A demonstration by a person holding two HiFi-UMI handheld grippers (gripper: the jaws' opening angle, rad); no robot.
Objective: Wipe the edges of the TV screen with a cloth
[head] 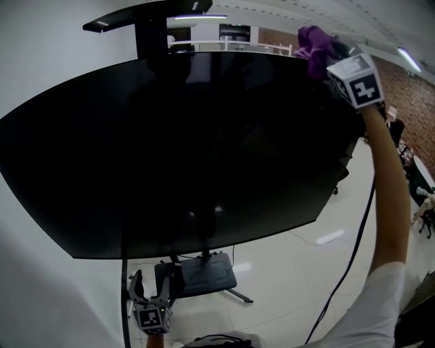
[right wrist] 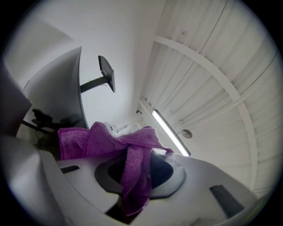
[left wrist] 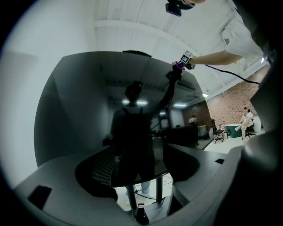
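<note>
The big black TV screen point(head: 183, 149) fills the head view. A purple cloth point(head: 314, 46) rests against its top right corner, and my right gripper point(head: 326, 58) is shut on it with the arm raised high. Seen from the right gripper view, the cloth point(right wrist: 132, 150) bunches between and over the jaws of that gripper point(right wrist: 132, 178), beside the TV's top edge point(right wrist: 62, 84). Low down, below the screen's bottom edge, my left gripper point(head: 151, 287) hangs open and holds nothing. In the left gripper view, the left gripper point(left wrist: 137, 174) faces the TV screen point(left wrist: 88, 110), with the cloth point(left wrist: 177, 66) far up.
A wheeled stand base point(head: 200, 272) sits on the pale floor under the TV. A black bracket point(head: 146, 17) juts above the top edge. A cable point(head: 353, 251) hangs from the right arm. Chairs point(left wrist: 217, 132) and a brick wall point(left wrist: 230, 106) lie off to the right.
</note>
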